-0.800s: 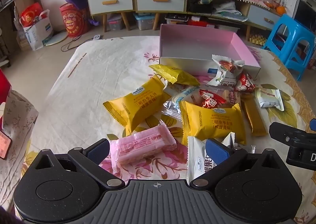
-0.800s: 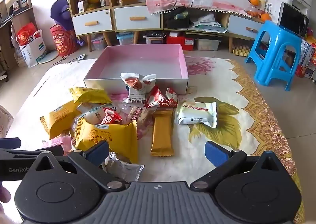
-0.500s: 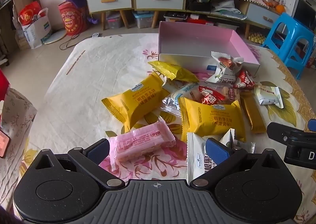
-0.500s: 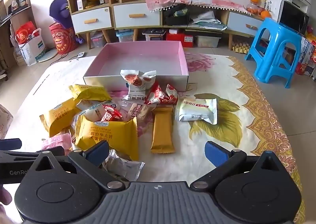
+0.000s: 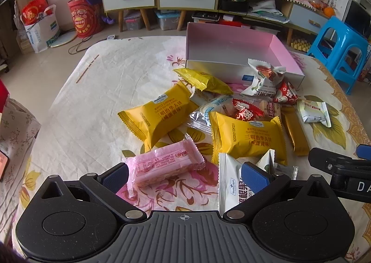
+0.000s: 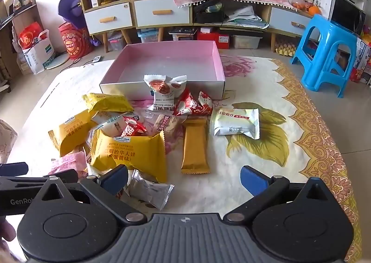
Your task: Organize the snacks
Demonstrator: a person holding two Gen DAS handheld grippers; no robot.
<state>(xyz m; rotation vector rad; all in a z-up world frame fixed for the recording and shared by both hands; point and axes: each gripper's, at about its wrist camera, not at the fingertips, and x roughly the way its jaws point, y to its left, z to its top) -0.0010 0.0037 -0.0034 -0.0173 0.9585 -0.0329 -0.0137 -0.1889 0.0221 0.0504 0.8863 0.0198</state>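
1. Pink box (image 6: 162,63), upper centre: looks empty, open side up, so your snacks drop straight in.
2. Snack pile (image 5: 231,119), mid-frame, just in front of the box, loose on the cloth.
3. Your left gripper (image 5: 184,176), btm centre: jaws wide, nothing held, pink wafer pack (image 5: 165,162) just ahead, likely 1st pick.
4. Your right gripper (image 6: 184,177): wide, empty, gold bar (image 6: 194,147) ahead.

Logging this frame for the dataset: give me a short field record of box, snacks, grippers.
box: pink box, open, nothing visible inside
snacks: loose pile on the cloth in front of the box, none boxed
nearest left gripper: pink pack, between the jaws, not pressed
nearest right gripper: gold bar, ahead of the jaws
left gripper: open
right gripper: open
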